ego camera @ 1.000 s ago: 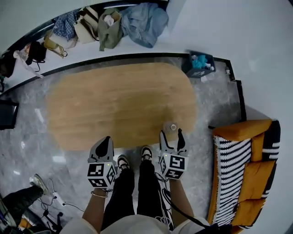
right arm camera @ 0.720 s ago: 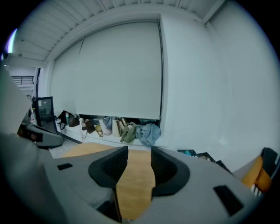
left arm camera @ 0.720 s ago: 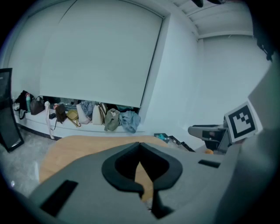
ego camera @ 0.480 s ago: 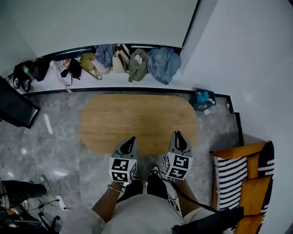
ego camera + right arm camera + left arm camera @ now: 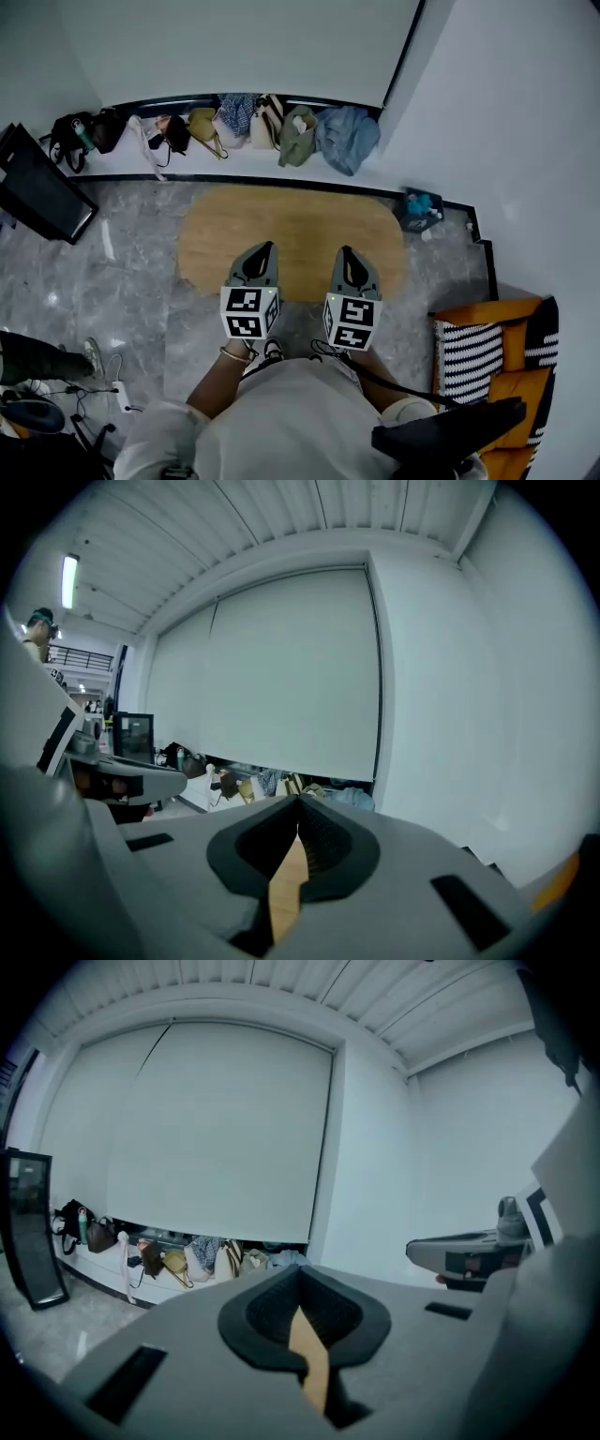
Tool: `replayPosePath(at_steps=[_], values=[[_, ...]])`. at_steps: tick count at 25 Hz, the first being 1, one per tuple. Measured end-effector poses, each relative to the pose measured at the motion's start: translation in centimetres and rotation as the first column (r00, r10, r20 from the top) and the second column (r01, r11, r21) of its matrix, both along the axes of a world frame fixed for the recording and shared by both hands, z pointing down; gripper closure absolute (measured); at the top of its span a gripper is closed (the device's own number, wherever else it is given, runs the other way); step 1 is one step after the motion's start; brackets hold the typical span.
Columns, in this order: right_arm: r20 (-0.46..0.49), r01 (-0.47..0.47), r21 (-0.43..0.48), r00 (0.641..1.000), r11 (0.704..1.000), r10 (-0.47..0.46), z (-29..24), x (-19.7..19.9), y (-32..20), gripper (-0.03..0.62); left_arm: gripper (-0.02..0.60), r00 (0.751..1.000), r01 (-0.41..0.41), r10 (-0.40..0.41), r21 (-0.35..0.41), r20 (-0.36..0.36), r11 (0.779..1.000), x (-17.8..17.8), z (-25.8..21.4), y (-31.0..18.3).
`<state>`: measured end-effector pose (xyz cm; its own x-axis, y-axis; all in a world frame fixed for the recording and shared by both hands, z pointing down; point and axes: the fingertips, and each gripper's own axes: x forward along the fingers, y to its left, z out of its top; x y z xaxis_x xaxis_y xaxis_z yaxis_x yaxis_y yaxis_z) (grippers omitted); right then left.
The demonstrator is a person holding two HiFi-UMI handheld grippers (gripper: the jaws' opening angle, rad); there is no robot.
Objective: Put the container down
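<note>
None of my views shows the container: it sits in neither gripper, and I judge it is already set down on the wooden table (image 5: 291, 225), perhaps hidden beneath my right gripper (image 5: 346, 255). Doing this step well means drawing clear without brushing it. The right gripper's jaws have just been closing and meet with nothing between them; my left gripper (image 5: 263, 249) is likewise closed and empty. I hold both side by side above the table's near edge, pointing forward and slightly down.
</note>
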<state>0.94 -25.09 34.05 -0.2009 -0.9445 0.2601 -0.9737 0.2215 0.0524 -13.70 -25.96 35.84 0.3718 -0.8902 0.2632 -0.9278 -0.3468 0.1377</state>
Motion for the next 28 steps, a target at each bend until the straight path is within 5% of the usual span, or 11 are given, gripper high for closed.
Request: replayPosePath(at_steps=[4,8,19,28], values=[[-0.019,0.012,0.004,1.000,1.000,-0.012,-1.0,2.2,1.0,0.569,0.574,1.000,0.016,-0.016,0.002,-0.003,1.000,0.9,-0.4,0.7],[-0.014,-0.075,0.017,0.997,0.997,0.076,-1.0,6.3,1.7,0.569,0.573,1.000,0.015,-0.015,0.008,-0.008,1.000,2.1,-0.4,0.7],[0.031,-0.349,0.002,0.937,0.937,0.349,-0.5,18.3,6.5,0.569,0.574,0.987,-0.159,0.159,0.015,0.013,0.987,9.6,0.0,0.9],[0.010,-0.433,-0.027,0.901,0.901,0.434,0.2,22.1,9.1,0.571,0.574,0.961,-0.275,0.274,0.027,0.031,0.961,14.9,-0.6,0.9]])
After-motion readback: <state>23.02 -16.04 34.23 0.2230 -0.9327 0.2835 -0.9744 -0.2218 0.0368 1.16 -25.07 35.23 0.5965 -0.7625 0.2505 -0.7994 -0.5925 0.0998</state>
